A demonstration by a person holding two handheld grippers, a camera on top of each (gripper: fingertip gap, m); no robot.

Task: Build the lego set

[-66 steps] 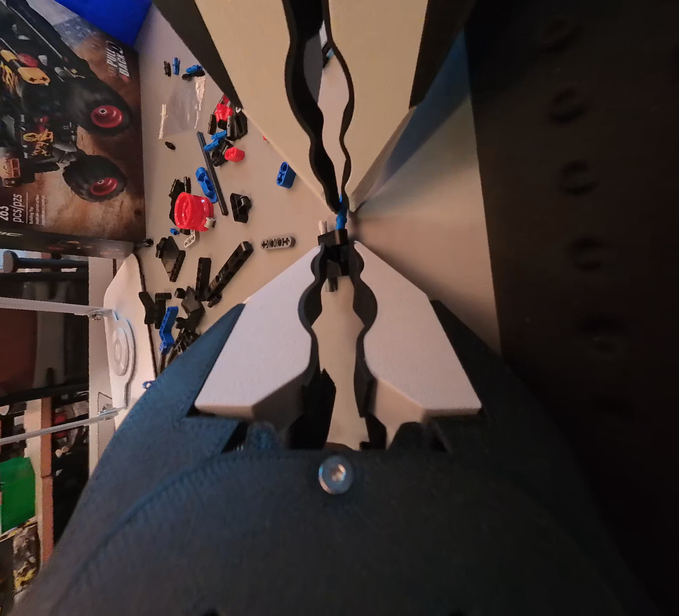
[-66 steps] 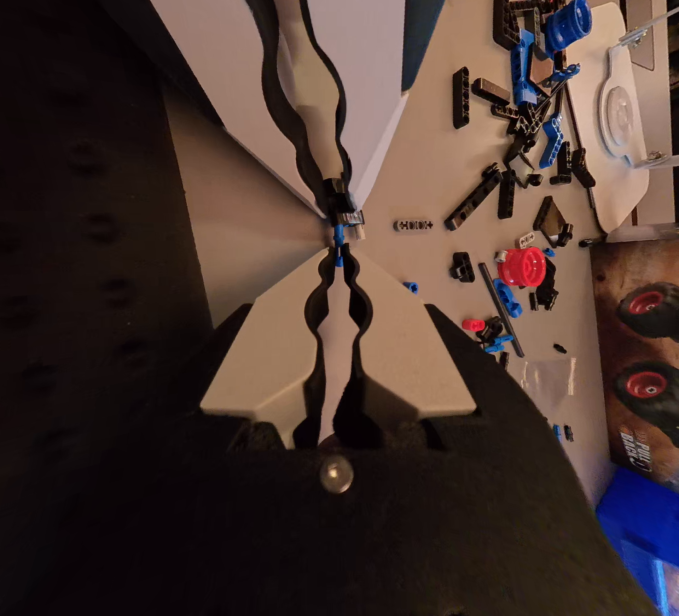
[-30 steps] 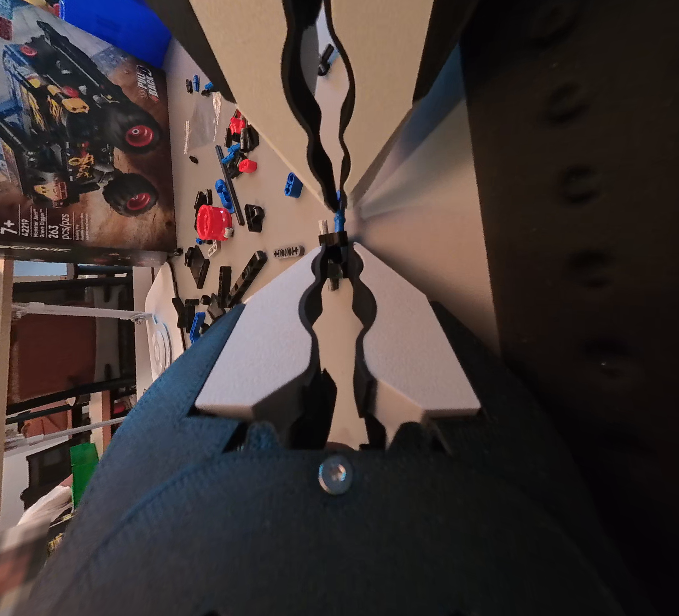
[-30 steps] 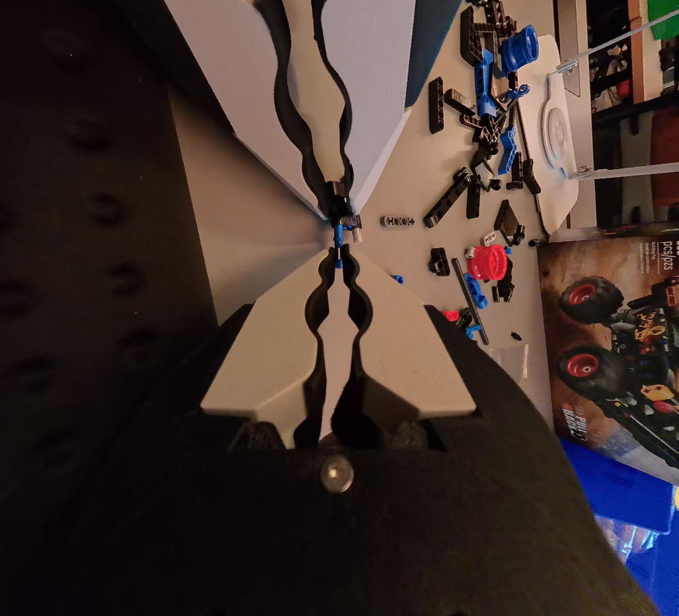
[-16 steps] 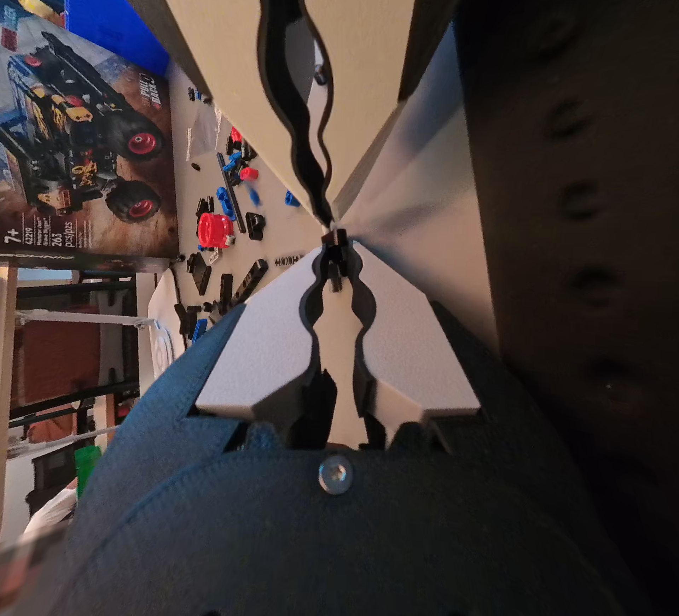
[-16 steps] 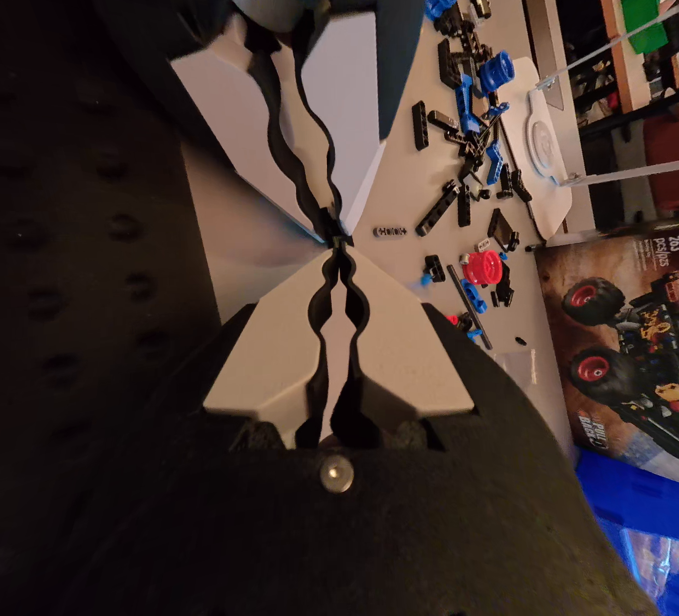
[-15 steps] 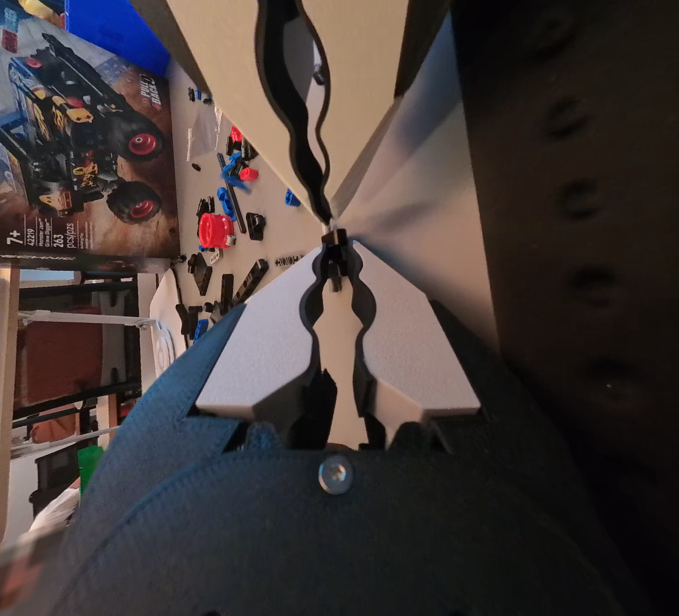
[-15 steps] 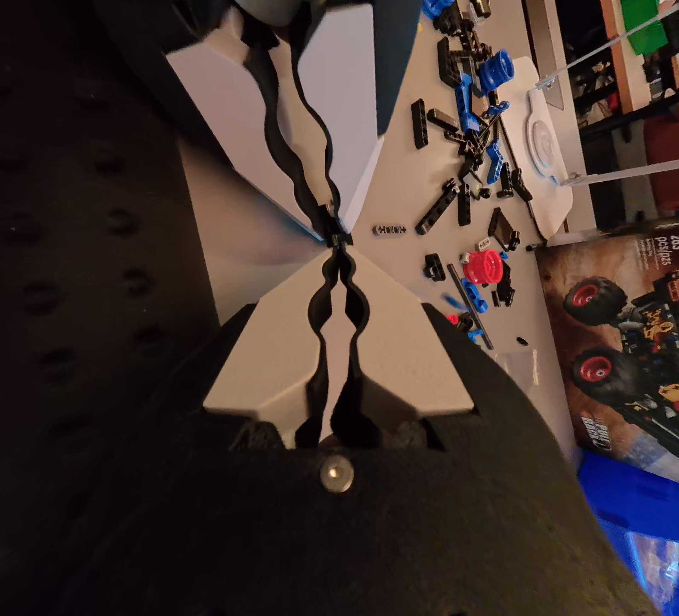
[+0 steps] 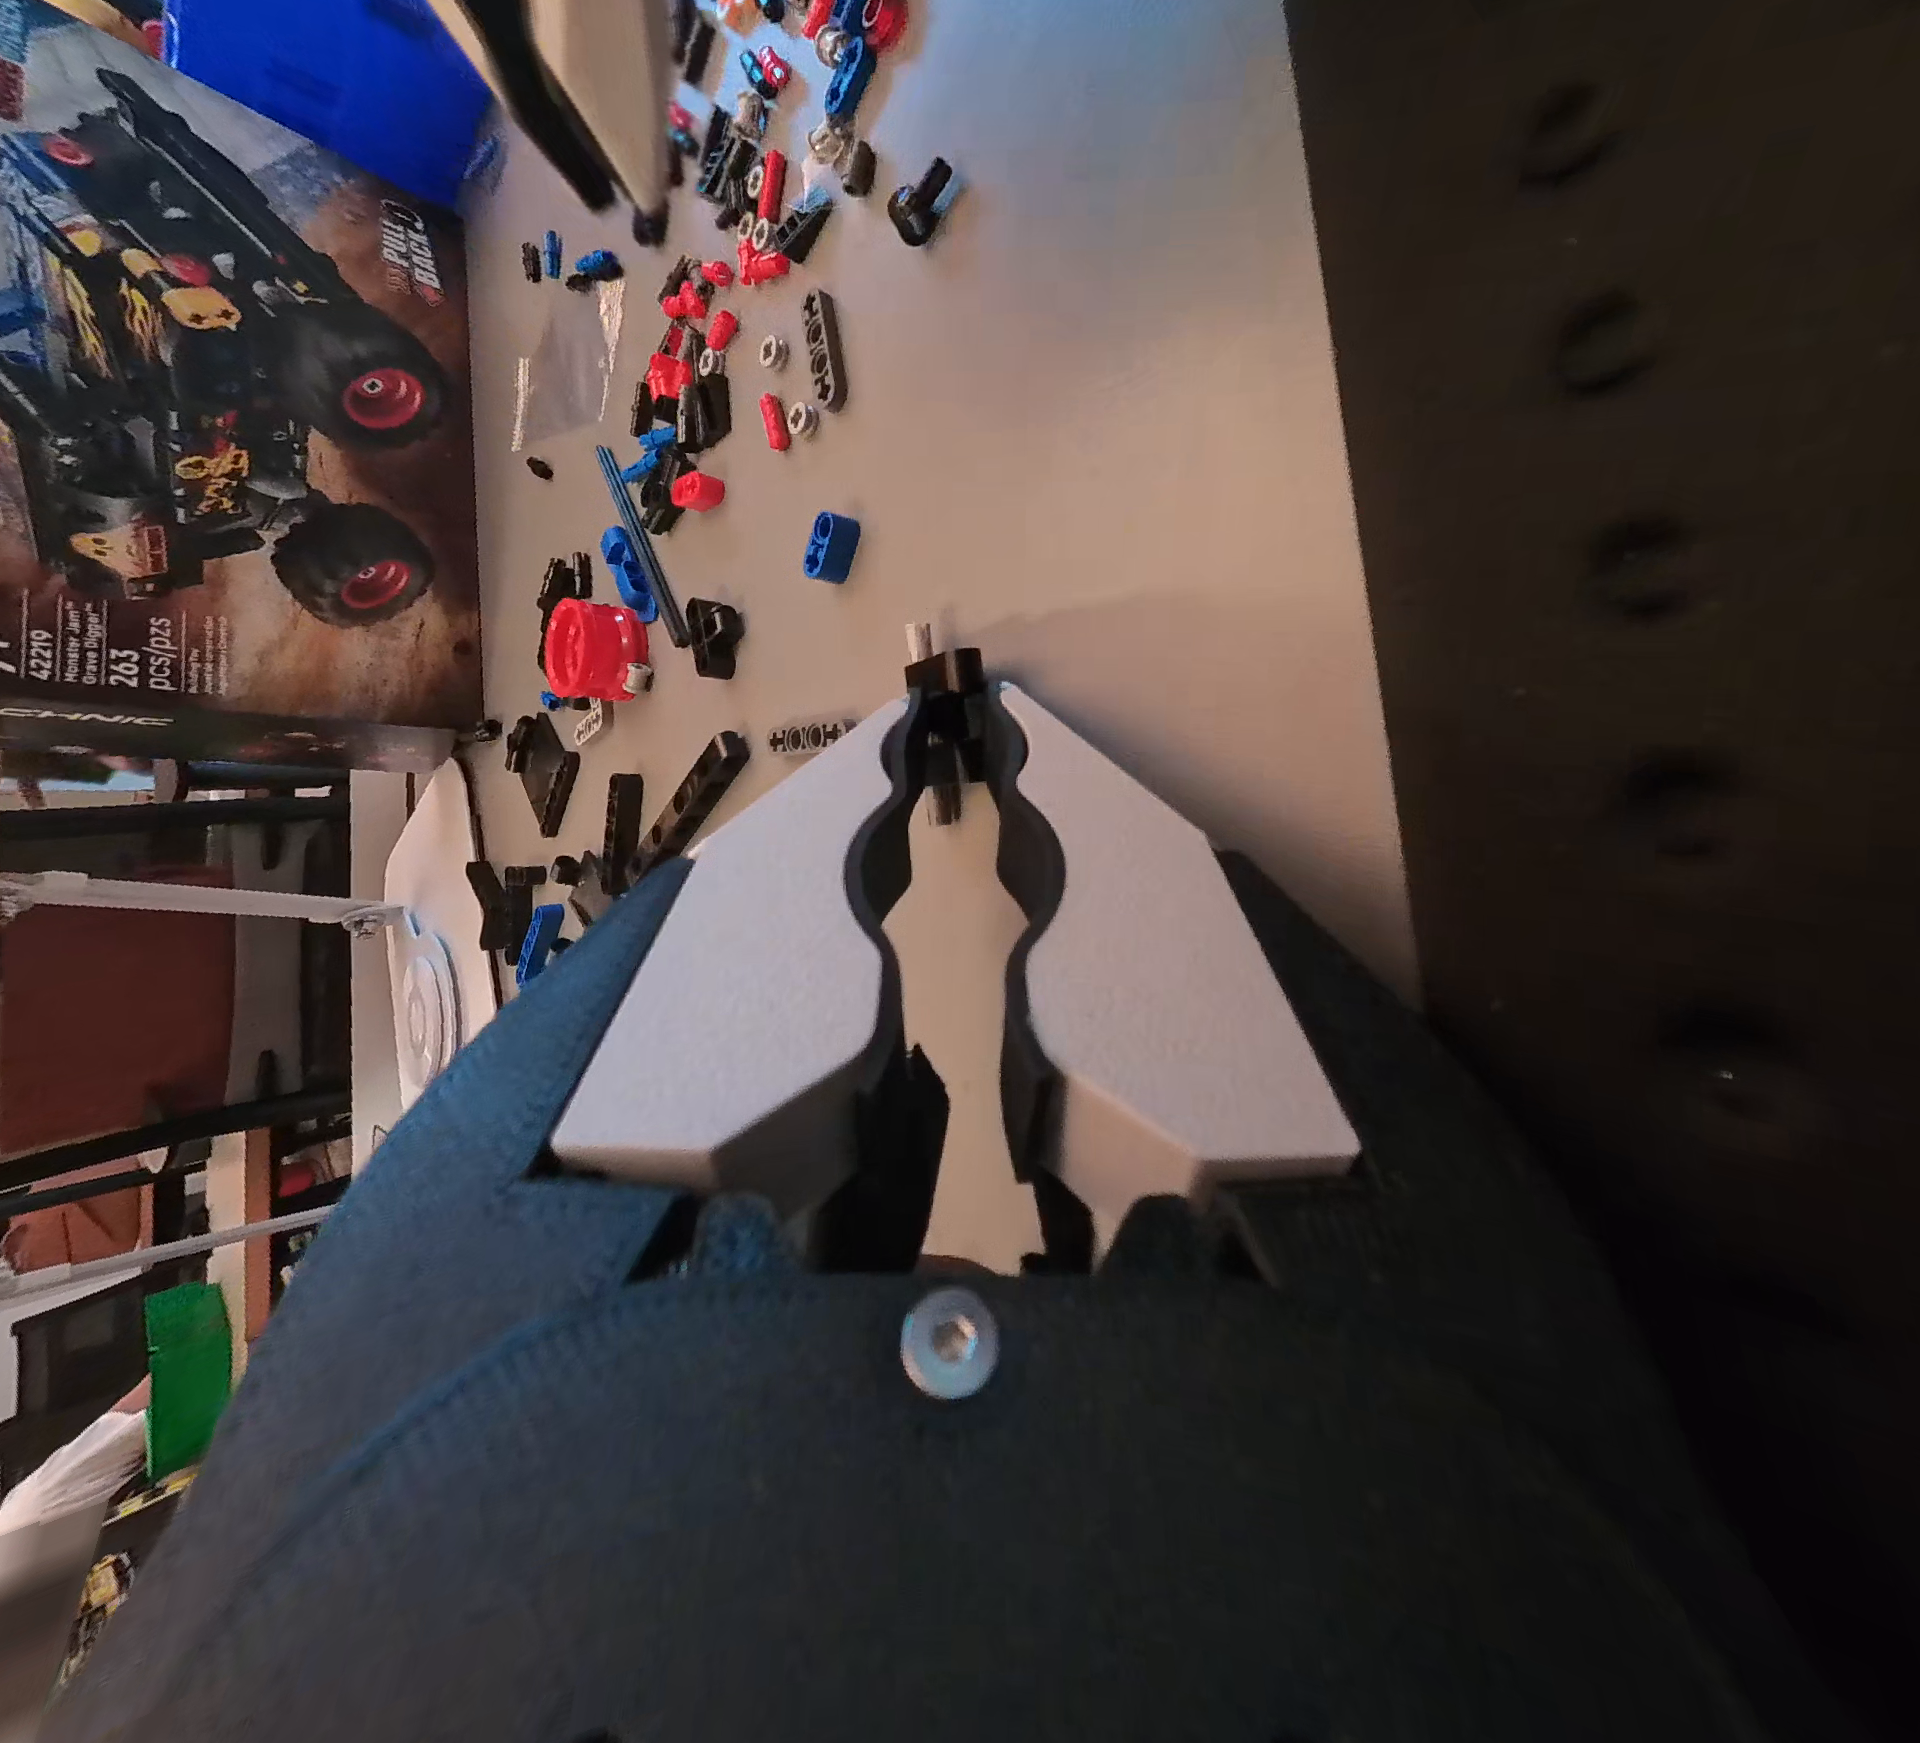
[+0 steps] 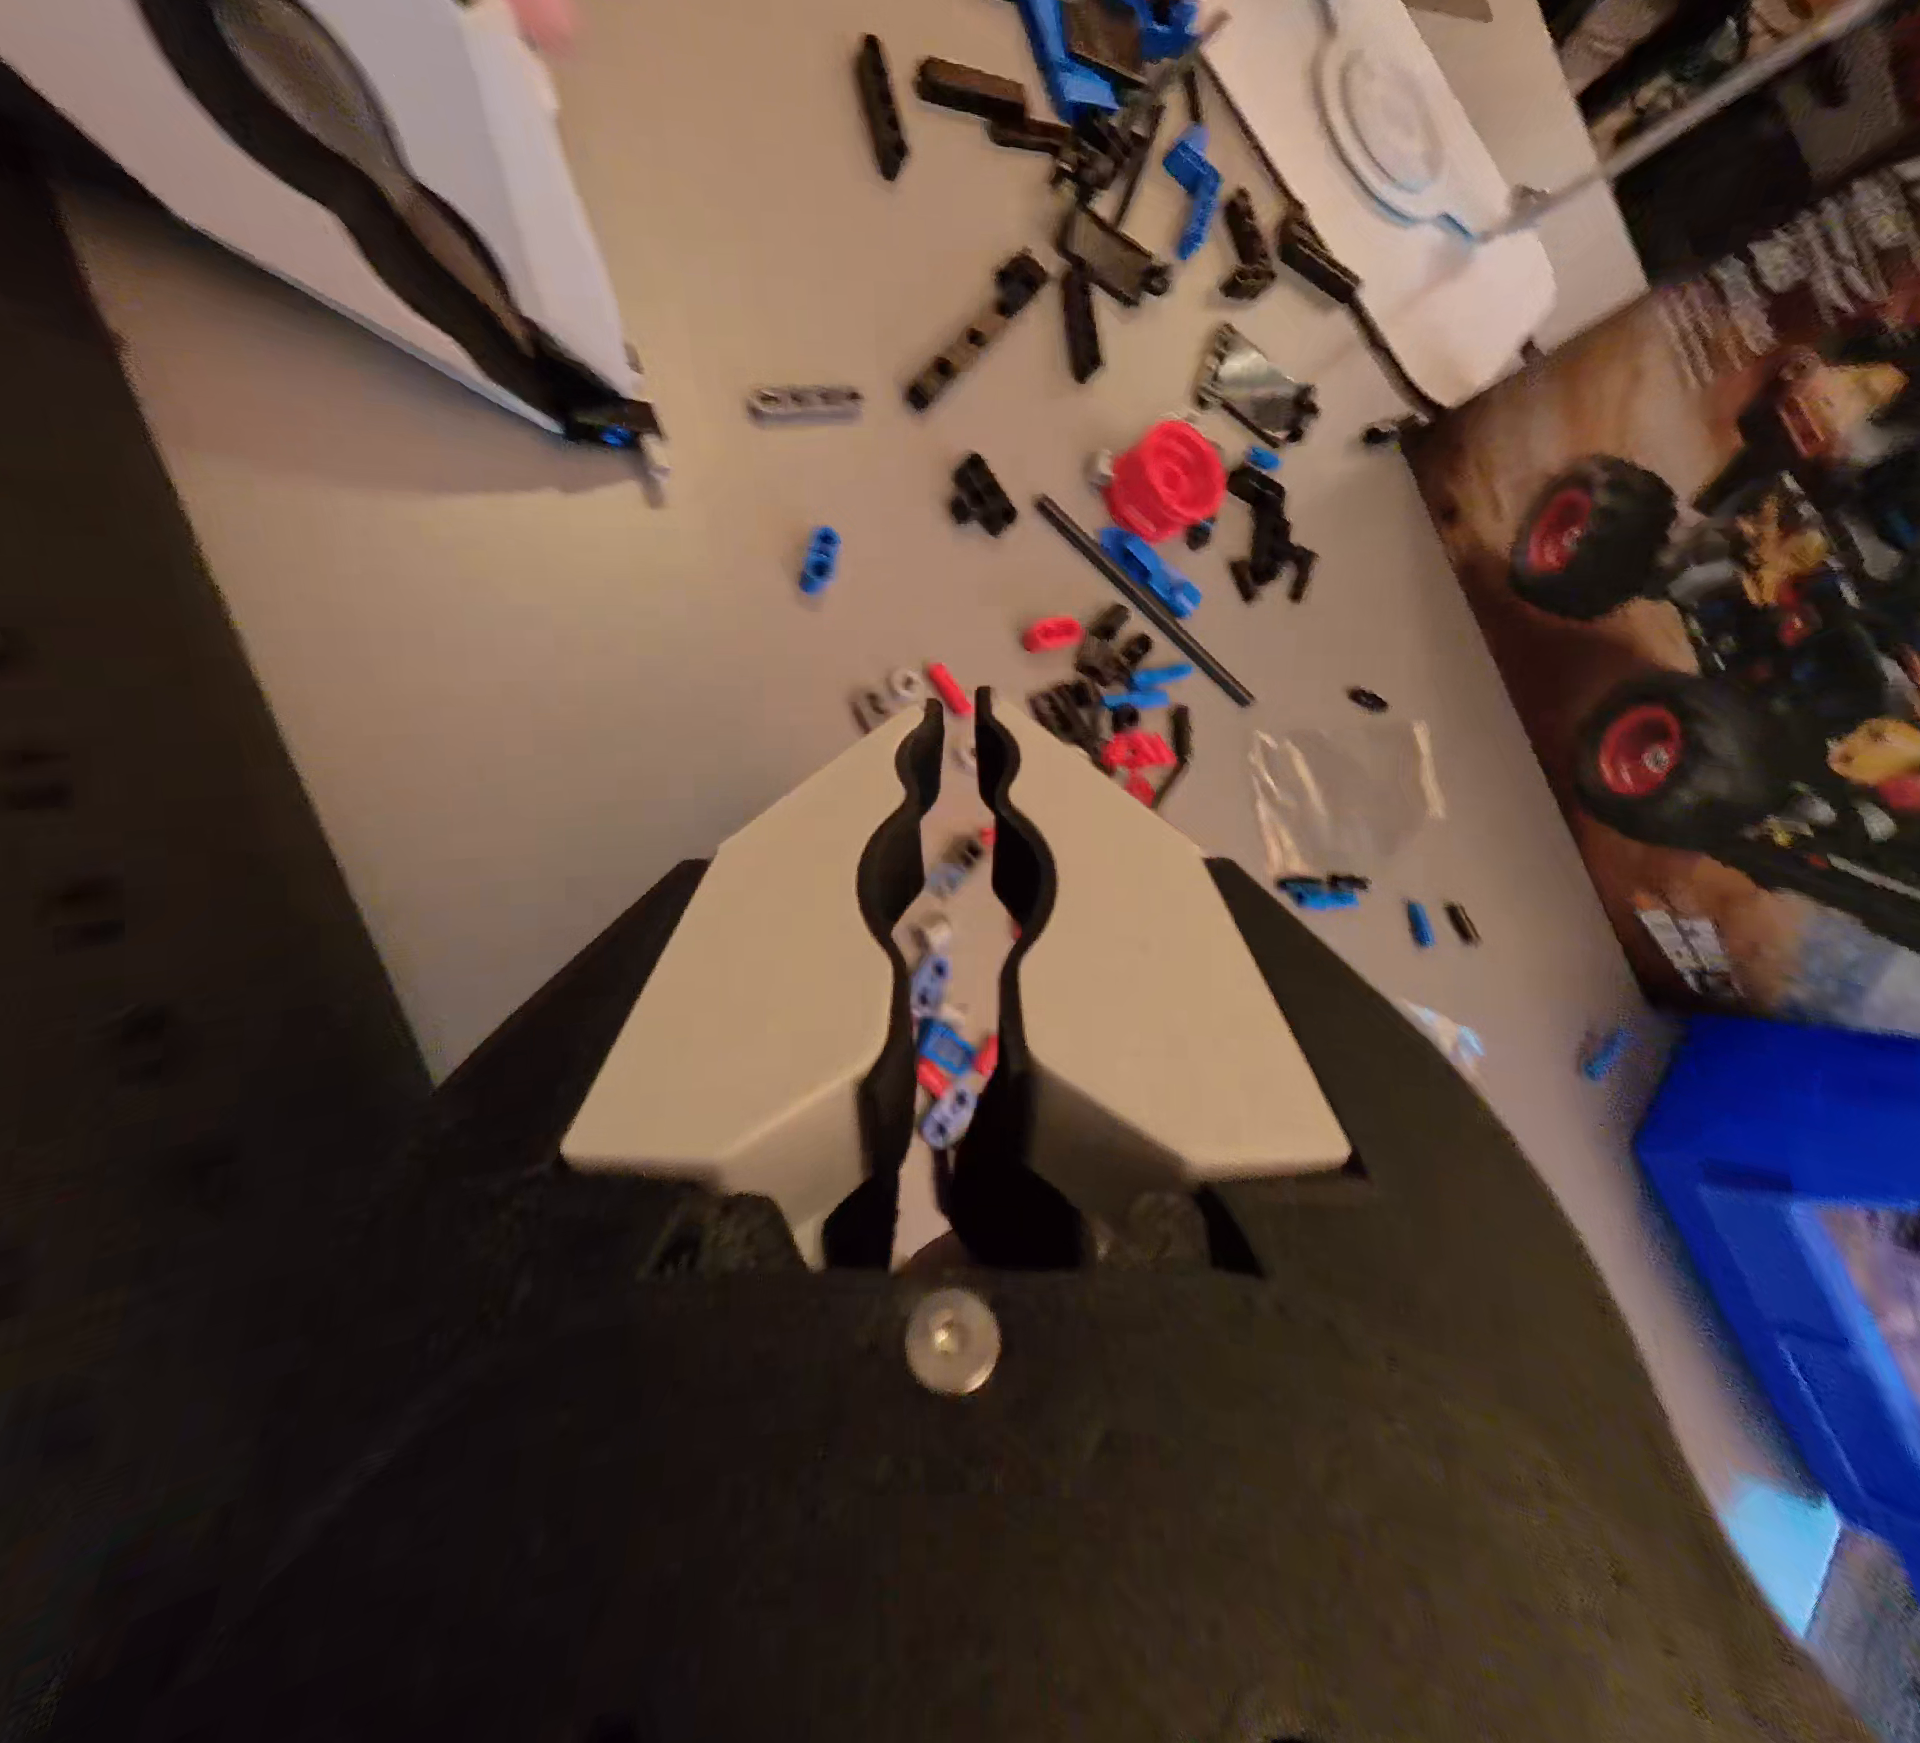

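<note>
My left gripper (image 9: 943, 706) is shut on a small black lego assembly (image 9: 943, 670) with a pale pin sticking out at its tip, held above the table. In the right wrist view the left gripper (image 10: 608, 424) is at the upper left, and a blue pin shows in the black assembly (image 10: 613, 420). My right gripper (image 10: 956, 717) is slightly open and empty, above a scatter of small red, blue and black lego parts (image 10: 1112, 706). It shows blurred at the top of the left wrist view (image 9: 623, 207).
A red wheel hub (image 9: 592, 649) and a blue connector (image 9: 831, 545) lie among loose parts on the pale table (image 9: 1091, 446). The lego box (image 9: 208, 446) and a blue bin (image 9: 312, 52) stand at the far edge. A dark perforated panel (image 9: 1610, 550) borders the table.
The right gripper pressed tip to tip against the left, let go of the blue pin, opened slightly and pulled away over the loose parts. The left gripper still holds the black assembly.
</note>
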